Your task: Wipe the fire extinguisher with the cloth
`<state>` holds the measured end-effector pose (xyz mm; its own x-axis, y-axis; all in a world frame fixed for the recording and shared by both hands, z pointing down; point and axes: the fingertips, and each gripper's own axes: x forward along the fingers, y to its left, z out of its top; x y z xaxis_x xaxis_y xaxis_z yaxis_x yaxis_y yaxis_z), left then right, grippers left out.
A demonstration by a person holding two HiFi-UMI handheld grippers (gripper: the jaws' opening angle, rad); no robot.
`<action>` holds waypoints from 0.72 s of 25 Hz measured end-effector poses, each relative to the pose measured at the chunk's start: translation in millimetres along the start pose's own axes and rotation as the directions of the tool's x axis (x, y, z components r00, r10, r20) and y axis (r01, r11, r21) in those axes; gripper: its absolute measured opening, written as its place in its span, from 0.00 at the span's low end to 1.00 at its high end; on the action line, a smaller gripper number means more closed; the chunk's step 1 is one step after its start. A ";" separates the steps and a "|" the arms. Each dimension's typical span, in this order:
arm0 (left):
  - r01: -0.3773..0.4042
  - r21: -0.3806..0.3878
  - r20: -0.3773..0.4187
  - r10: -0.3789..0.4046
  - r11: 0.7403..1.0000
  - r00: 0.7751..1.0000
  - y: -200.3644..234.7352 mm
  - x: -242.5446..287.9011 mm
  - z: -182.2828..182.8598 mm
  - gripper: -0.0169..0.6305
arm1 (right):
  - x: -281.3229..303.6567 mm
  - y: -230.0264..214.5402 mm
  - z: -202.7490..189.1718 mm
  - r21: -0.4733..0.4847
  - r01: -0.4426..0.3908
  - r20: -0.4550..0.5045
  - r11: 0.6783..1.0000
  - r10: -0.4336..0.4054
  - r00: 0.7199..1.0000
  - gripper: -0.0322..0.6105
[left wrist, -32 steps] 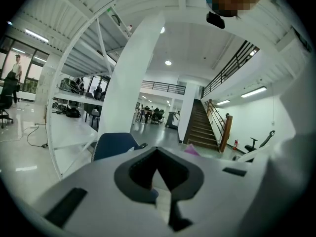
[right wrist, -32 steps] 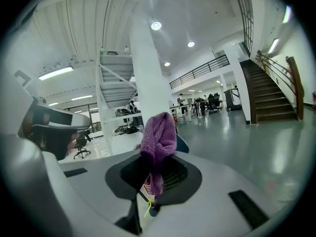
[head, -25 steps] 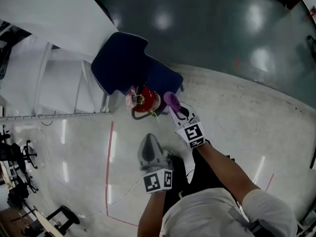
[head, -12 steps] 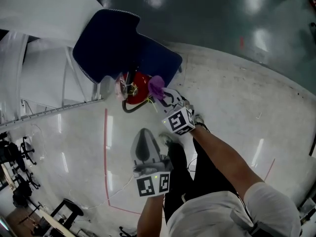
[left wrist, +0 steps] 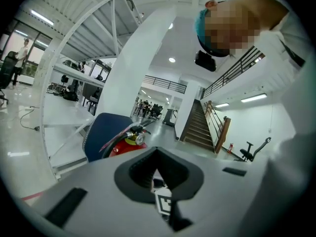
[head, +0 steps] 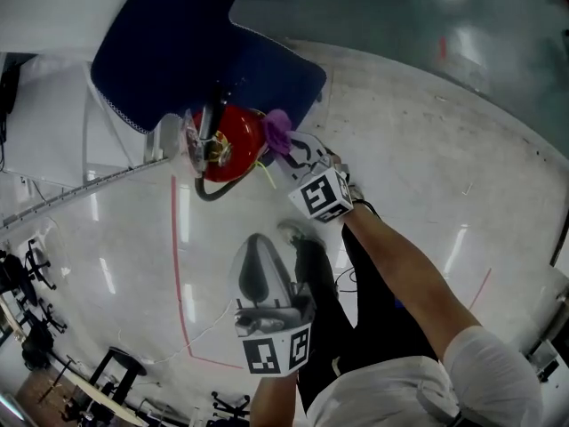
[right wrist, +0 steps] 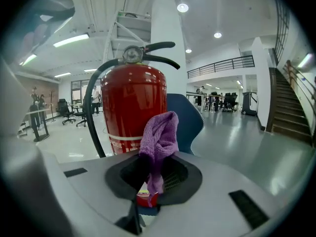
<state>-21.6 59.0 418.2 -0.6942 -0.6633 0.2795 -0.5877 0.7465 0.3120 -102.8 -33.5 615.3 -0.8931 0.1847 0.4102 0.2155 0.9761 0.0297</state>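
My right tool (head: 286,152) is clamped on a purple knitted cloth (head: 276,130). In the right gripper view the cloth (right wrist: 159,137) rises out of the narrow gap between the jaws, and its bunched top stands in front of the red fire extinguisher (right wrist: 131,107). From the head view the cloth lies at the extinguisher's right side, close against the red body (head: 233,132), though I cannot tell whether it actually touches.

The extinguisher stands upright on the pale glossy floor (head: 427,158). A black hose (right wrist: 91,113) curves down its left side, and a round pressure gauge (right wrist: 132,54) sits at the top under the black lever. Just behind it is a dark blue chair (head: 178,52), whose seat edge shows to the right of the cylinder in the right gripper view (right wrist: 186,116).

My left tool (head: 254,261) hangs lower and nearer my body, well apart from the extinguisher. Its jaws are drawn together with nothing between them. Its own view looks over them at the extinguisher (left wrist: 124,145) and the blue chair (left wrist: 102,132) beyond. A thin red line (head: 175,247) runs along the floor to the left of that tool.
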 end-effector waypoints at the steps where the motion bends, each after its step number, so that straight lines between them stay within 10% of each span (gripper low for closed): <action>1: 0.000 -0.003 0.005 0.000 1.000 1.000 3.2 4.2 -4.6 0.03 | 5.2 -0.8 -8.4 0.013 -0.010 -0.003 1.000 0.010 1.000 0.13; 18: -0.020 0.011 -0.016 0.020 1.000 1.000 25.9 20.6 -69.3 0.03 | 71.1 3.4 -150.5 0.126 -0.123 -0.104 0.984 0.136 0.985 0.13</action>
<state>-22.3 61.0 495.0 -0.6992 -0.6489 0.3001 -0.5783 0.7602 0.2961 -106.1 -34.4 781.7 -0.8097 0.3029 0.5026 0.2718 0.9527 -0.1363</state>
